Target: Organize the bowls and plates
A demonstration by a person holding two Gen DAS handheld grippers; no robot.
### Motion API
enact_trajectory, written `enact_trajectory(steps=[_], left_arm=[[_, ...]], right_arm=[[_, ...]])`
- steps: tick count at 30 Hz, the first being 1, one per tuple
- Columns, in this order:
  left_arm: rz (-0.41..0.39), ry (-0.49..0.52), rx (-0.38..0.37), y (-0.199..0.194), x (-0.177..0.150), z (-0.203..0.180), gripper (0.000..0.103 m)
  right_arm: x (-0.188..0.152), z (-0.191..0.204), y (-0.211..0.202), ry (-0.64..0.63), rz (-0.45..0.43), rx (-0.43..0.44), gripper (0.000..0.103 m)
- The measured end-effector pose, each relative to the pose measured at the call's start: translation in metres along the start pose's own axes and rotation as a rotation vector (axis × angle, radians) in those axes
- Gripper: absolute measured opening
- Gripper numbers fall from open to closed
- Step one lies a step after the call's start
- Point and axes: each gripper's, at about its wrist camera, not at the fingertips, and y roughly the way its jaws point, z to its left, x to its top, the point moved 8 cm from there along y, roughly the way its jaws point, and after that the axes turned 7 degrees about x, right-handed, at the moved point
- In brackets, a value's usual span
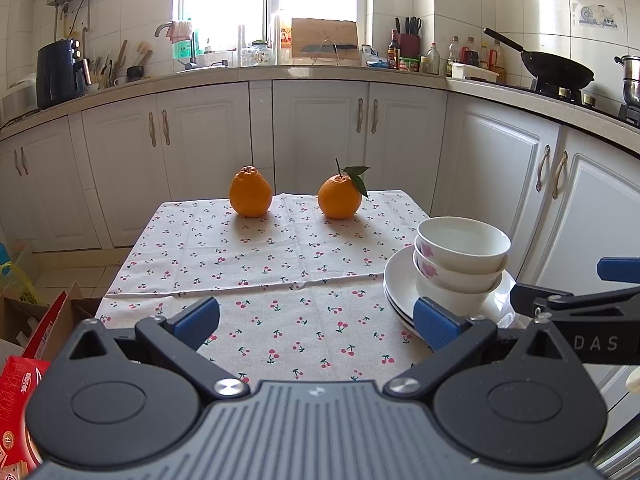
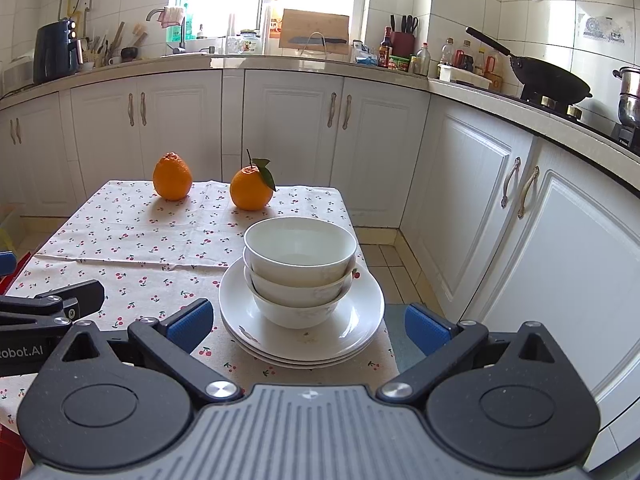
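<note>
Three white bowls (image 2: 300, 268) are nested upright on a stack of white plates (image 2: 356, 320) near the right front edge of the table. The same bowls (image 1: 460, 256) and plates (image 1: 400, 284) appear at the right in the left wrist view. My right gripper (image 2: 308, 326) is open, its blue pads on either side of the plate stack, close in front of it and not touching. Over the cloth to the left of the stack, my left gripper (image 1: 316, 322) is open with nothing between its fingers. The right gripper's arm (image 1: 576, 308) shows at the right edge.
Two oranges (image 1: 250, 192) (image 1: 340, 197) sit at the far end of the cherry-print tablecloth (image 1: 256, 264). White cabinets (image 2: 288, 128) and a counter surround the table. A red box (image 1: 24, 396) and cartons lie on the floor to the left. A wok (image 2: 548, 76) sits on the stove.
</note>
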Motion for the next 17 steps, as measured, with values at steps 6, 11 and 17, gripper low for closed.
enact_trajectory(steps=[6,11,17], left_arm=[[0.000,0.000,0.000,0.0003,0.0001,0.0001,0.102],[0.000,-0.001,-0.001,0.0002,0.0001,0.0000,0.102],[0.005,0.001,-0.006,0.0022,-0.0005,-0.0016,0.102]], right_arm=[[-0.0001,-0.0003,0.0002,0.000,0.000,-0.001,0.103],[0.0001,-0.0005,-0.0003,-0.002,-0.002,-0.003,0.103],[-0.0001,-0.0013,-0.0004,-0.004,-0.003,-0.008,0.103]])
